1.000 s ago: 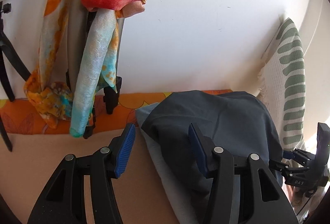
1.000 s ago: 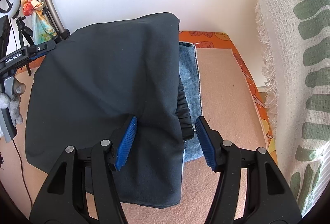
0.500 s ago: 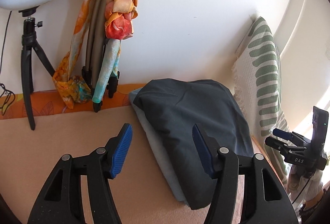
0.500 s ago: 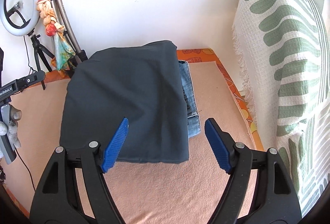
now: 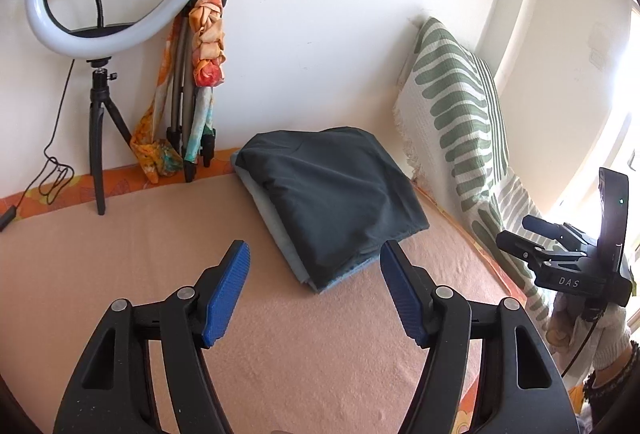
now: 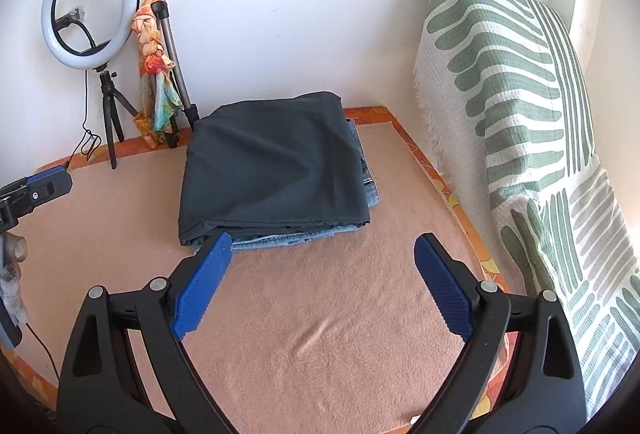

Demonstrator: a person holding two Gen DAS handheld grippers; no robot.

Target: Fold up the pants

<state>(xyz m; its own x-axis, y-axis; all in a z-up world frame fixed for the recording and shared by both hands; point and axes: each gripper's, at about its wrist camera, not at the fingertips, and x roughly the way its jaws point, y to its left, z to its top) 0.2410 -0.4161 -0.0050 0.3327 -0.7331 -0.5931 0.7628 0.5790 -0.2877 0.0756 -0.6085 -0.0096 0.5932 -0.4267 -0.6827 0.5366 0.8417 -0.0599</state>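
Observation:
Folded dark grey pants lie on top of folded blue jeans at the back of the peach blanket, near the wall. My left gripper hovers in front of the pile, its jaws opening with only air between them. My right gripper is likewise back from the pile's front edge, jaws opening wide and empty. Each gripper also shows at the other view's edge: the right gripper held by a gloved hand, and the left gripper.
A ring light on a small tripod stands at the back left, beside a folded tripod wrapped in an orange scarf. A green-striped throw covers something tall along the right. A cable trails by the wall.
Both grippers have drawn back and up from the dark pants, which stay folded on the jeans. Both sets of jaws stand wider than before, the right much wider.

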